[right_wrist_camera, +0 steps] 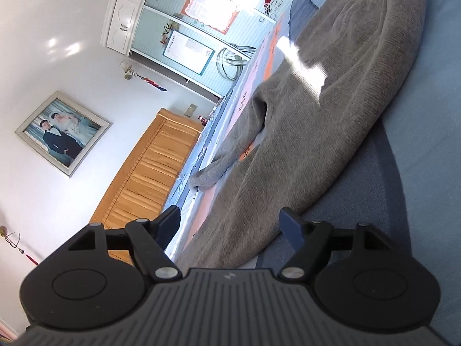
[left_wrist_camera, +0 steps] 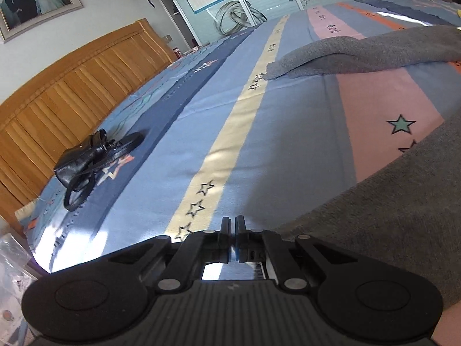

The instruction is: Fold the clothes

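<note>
The left gripper [left_wrist_camera: 232,225] is fully closed, its two black fingers pressed pad to pad with nothing caught between them. It points forward and slightly down, and its view sits roughly level. The right gripper [right_wrist_camera: 230,225] stands with its jaws spread wide, the dark blue pads [right_wrist_camera: 292,226] well apart and empty. It points nearly level and is rolled strongly to one side, so its view is tilted.

Left gripper [left_wrist_camera: 232,225] jaws closed, empty; grey sweater [left_wrist_camera: 389,216] beside.
</note>
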